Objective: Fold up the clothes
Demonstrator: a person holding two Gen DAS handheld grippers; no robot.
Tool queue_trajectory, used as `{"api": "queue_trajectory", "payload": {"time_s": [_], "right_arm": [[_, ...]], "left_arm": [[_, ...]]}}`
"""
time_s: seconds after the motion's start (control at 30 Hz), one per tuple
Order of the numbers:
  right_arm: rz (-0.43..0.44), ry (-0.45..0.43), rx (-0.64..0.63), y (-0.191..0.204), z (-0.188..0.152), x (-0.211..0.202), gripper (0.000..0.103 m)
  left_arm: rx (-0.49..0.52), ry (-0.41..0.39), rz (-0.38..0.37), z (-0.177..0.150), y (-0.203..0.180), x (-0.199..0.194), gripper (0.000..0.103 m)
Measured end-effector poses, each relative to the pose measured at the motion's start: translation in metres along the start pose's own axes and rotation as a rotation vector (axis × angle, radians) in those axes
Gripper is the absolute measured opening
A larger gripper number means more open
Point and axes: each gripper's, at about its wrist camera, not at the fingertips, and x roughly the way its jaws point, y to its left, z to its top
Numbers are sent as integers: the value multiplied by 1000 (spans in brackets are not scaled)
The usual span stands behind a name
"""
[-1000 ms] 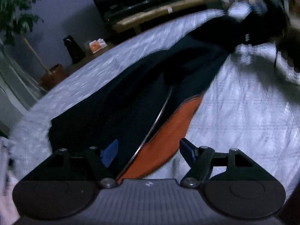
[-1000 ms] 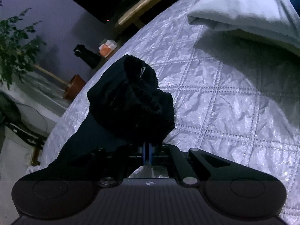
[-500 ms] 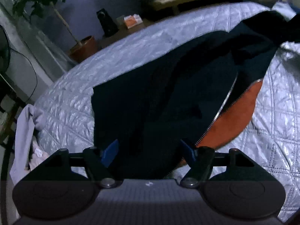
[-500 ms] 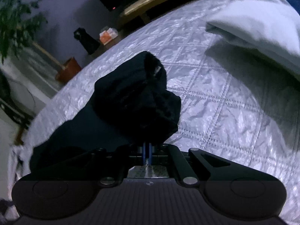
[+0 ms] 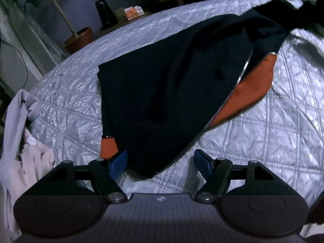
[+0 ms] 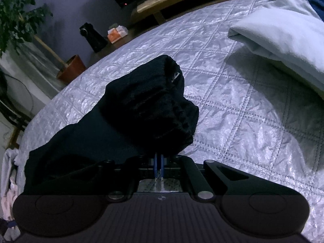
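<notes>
A dark navy zip jacket (image 5: 172,85) with orange lining (image 5: 251,93) lies spread across the quilted bed (image 5: 273,141). Its silver zipper runs diagonally down to the near hem corner. My left gripper (image 5: 160,162) is open, with that hem corner lying between its blue pads (image 5: 119,162). My right gripper (image 6: 159,166) is shut on a bunched black part of the jacket (image 6: 149,109), which rises above the fingers and hides them. The rest of the jacket trails off to the left in the right wrist view.
A folded pale blue garment (image 6: 283,38) lies at the bed's right. Pale clothes (image 5: 18,141) hang off the bed's left edge. Beyond the bed stand a potted plant (image 5: 78,39), a black speaker (image 5: 106,14) and a wooden bench (image 6: 182,0).
The left gripper has swung left and drawn back along the jacket to its near hem corner. The right gripper keeps its hold on the bunched fabric and has shifted slightly.
</notes>
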Motion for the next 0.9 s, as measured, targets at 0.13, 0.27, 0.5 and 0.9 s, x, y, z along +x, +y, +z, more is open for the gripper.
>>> {"api": "queue_trajectory", "payload": {"time_s": [0.13, 0.27, 0.5, 0.9], "right_arm": [[-11, 12, -11, 2, 2, 0, 1], [-21, 18, -23, 4, 3, 0, 1], [-25, 21, -25, 5, 3, 1, 1], [-25, 33, -36, 4, 5, 1, 1]], "left_arm": [[-28, -10, 4, 4, 8, 10, 76], [-45, -23, -3, 2, 13, 16, 80], [-154, -6, -61, 5, 24, 18, 34], [-235, -42, -72, 1, 55, 17, 8]]}}
